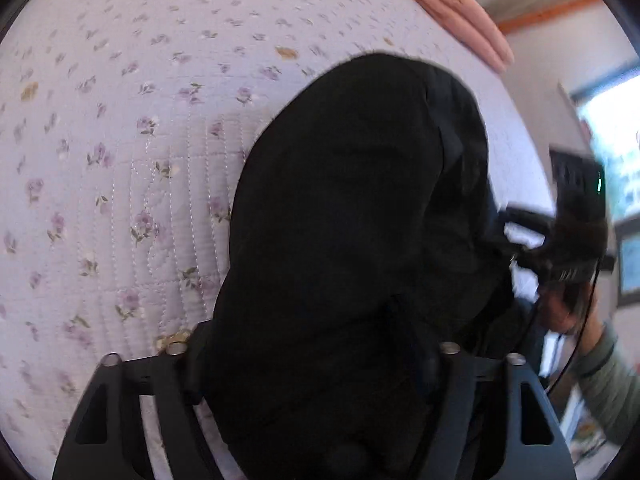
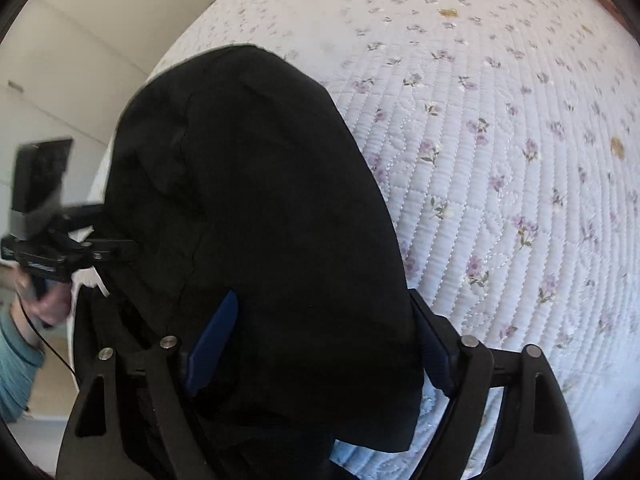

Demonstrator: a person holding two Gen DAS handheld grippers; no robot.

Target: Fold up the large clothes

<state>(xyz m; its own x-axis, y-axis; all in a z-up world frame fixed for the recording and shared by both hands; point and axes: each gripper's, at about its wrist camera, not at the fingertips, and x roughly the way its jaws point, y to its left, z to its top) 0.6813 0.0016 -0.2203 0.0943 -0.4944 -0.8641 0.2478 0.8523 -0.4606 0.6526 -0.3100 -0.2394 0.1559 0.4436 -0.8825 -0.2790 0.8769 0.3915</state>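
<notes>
- Laying the black cloth (image 1: 352, 216) down on the bed (image 1: 120, 160) looks like the step now.
- The cloth lies between the fingers of the left gripper (image 1: 316, 360) and spreads out ahead of it, on the flowery quilt.
- The left gripper's fingers sit on both sides of the cloth. I cannot tell if they squeeze it or just stand around it, as the cloth hides the pads.
- The right gripper (image 2: 320, 344) is wide. Its blue pads (image 2: 212, 344) show on each side, and the left pad stands free of the cloth. So it looks like it is letting go.
- In the right view the cloth runs ahead and to the left of that gripper, with bare quilt to its right.
- To do this well, I think both grippers should go low and let the cloth drop flat, with no bumps. Then pull back slowly so the fingers do not drag the fold open.
- Both grippers point steeply down at the bed.
- Each view shows the other gripper off to the side, near the cloth's edge, held by a hand (image 1: 560, 312) in a green sleeve (image 1: 608, 376).
- A pink folded thing (image 1: 452, 4) lies far ahead of the left gripper.
</notes>
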